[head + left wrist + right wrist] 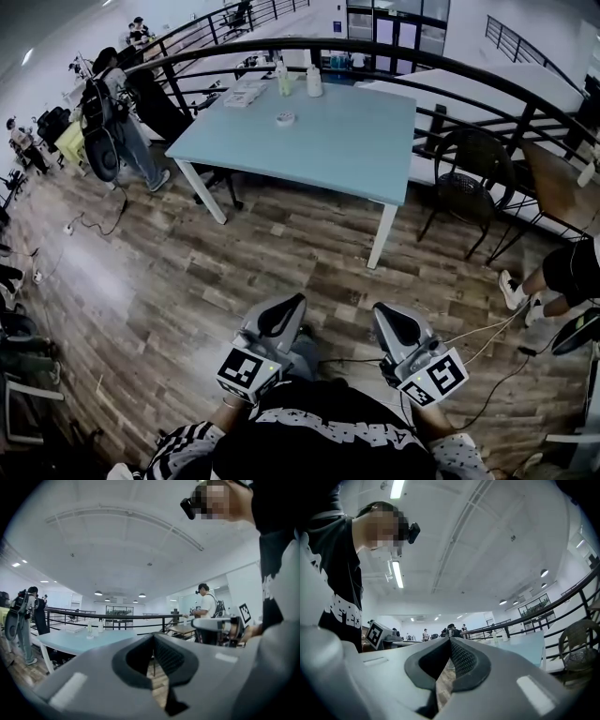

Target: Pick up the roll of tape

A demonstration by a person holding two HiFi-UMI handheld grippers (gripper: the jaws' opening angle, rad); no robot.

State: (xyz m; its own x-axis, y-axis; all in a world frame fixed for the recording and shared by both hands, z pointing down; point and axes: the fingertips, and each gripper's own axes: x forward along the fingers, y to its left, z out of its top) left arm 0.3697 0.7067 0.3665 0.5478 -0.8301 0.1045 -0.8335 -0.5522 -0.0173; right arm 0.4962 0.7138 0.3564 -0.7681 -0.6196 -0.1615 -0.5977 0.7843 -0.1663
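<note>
The roll of tape [285, 118] is a small white ring lying on the far part of the light-blue table [356, 150], a few steps ahead of me. My left gripper [284, 314] and right gripper [394, 323] are held close to my body at the bottom of the head view, far from the table. Both are shut with nothing between their jaws. In the left gripper view the left gripper [152, 638] points level at the table [70, 641], where the tape [89, 637] is a tiny speck. In the right gripper view the right gripper [450, 641] points slightly upward, and the tape cannot be made out.
Two white bottles [314, 81] and a flat white tray [242, 96] stand at the table's far edge by a curved black railing [469, 66]. A dark chair [473, 183] stands right of the table. People stand at the left [117, 112]. Cables [487, 328] lie on the wooden floor.
</note>
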